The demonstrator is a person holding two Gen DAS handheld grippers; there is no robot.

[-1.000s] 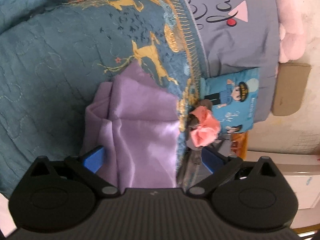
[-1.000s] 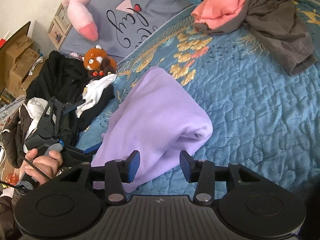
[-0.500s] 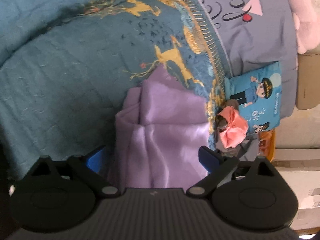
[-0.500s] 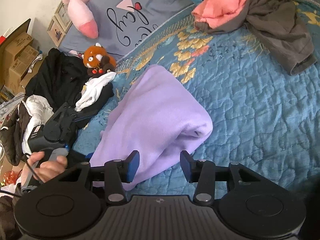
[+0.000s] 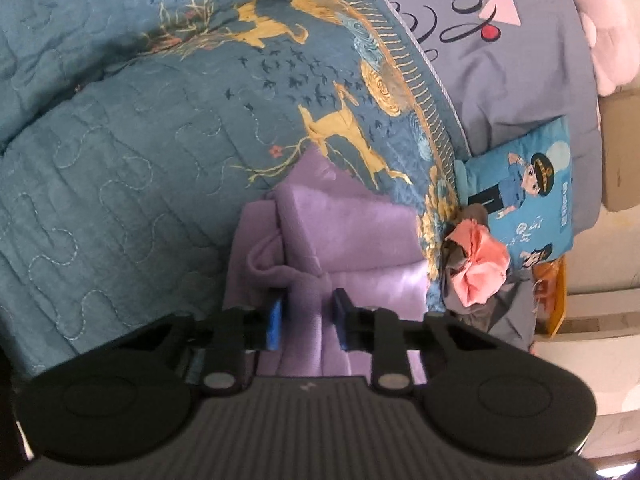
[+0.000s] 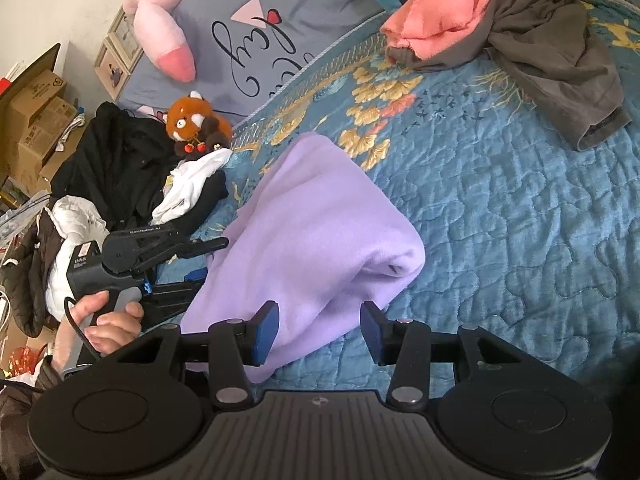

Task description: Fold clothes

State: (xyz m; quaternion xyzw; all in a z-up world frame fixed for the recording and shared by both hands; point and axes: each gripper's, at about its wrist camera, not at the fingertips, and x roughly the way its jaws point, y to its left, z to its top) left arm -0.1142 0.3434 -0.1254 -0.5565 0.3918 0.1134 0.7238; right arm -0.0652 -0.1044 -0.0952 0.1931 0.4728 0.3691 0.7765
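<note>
A folded lilac garment (image 6: pixel 316 216) lies on the blue quilted bedspread (image 6: pixel 500 208). In the left wrist view my left gripper (image 5: pixel 306 316) is shut on a bunched fold at the near edge of the lilac garment (image 5: pixel 352 236). In the right wrist view the left gripper (image 6: pixel 176 256) shows at the garment's left edge, held by a hand. My right gripper (image 6: pixel 318 330) is open, its blue pads either side of the garment's near end, not pinching it.
A coral garment (image 6: pixel 440 8) and a dark grey one (image 6: pixel 560 52) lie heaped at the far right of the bed. A grey pillow (image 6: pixel 256 28), a red panda toy (image 6: pixel 196 124) and a black and white clothes pile (image 6: pixel 132 168) sit to the left. Cardboard boxes (image 6: pixel 32 120) stand beyond.
My left gripper has closed from wide open onto a fold of the lilac garment and moved in at its edge. The right gripper has stayed open in place.
</note>
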